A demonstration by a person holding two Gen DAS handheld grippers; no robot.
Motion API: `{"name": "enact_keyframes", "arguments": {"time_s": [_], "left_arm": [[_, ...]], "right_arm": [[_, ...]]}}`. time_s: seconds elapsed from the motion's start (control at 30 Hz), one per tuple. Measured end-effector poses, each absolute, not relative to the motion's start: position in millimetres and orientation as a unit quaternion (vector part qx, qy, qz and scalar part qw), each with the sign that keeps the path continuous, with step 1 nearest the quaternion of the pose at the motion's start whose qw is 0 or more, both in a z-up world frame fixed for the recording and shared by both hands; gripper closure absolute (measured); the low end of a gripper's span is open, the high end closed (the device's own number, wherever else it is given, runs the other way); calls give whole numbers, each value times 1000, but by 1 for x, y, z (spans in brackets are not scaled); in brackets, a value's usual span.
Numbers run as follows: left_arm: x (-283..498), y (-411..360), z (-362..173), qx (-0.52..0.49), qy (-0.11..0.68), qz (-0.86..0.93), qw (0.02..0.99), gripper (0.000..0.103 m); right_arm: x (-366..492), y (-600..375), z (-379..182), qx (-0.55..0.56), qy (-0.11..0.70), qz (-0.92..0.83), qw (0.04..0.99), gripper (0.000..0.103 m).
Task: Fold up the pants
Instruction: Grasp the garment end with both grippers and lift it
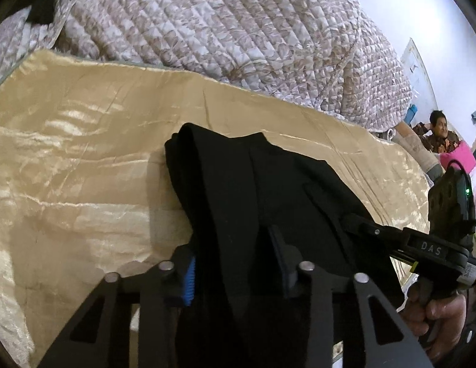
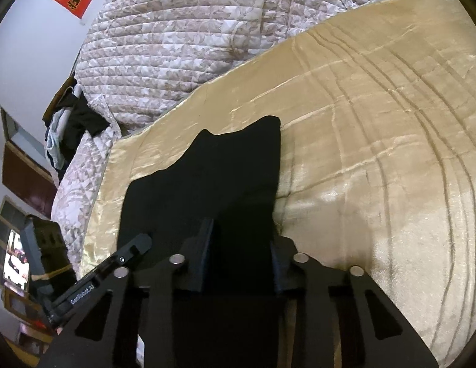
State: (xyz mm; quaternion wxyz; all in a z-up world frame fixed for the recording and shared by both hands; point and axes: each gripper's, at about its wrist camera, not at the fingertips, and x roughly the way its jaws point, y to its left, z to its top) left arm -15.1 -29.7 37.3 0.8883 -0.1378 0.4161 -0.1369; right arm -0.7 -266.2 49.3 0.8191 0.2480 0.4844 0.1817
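Pants [image 1: 268,190] of black cloth look soft, limp and light to me; I judge they sag wherever unsupported, so hems or waistband edges are the places to pinch. They fill the lower centre of both views, bunched in thick layers over the gold satin bedspread [image 1: 84,141]. My left gripper [image 1: 235,263] and right gripper [image 2: 241,254] each have fabric between partly closed jaws. A quilted floral comforter [image 2: 176,46] sits heaped in the upper frame.
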Motion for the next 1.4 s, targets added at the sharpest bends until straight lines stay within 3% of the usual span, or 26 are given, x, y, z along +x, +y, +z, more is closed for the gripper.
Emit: {"name": "enact_keyframes", "arguments": {"time_s": [0.17, 0.5, 0.9, 1.1, 1.2, 1.27, 1.4], "left_arm": [[-16, -32, 48, -132, 412, -137, 891, 73], [-5, -27, 73, -111, 403, -133, 898, 77], [59, -1, 86, -90, 396, -107, 907, 78], [94, 22, 61, -113, 412, -87, 900, 74], [102, 36, 40, -123, 443, -50, 886, 62], [102, 44, 41, -139, 449, -50, 881, 62], [88, 50, 57, -120, 424, -16, 898, 62]], "right_arm": [[-2, -262, 60, 226, 480, 180, 828, 85], [2, -237, 98, 199, 459, 210, 840, 86], [73, -206, 104, 194, 463, 248, 828, 86], [113, -205, 90, 222, 459, 254, 822, 86], [125, -206, 66, 206, 478, 225, 824, 82], [129, -212, 53, 184, 508, 172, 824, 82], [119, -224, 68, 171, 483, 159, 844, 80]]}}
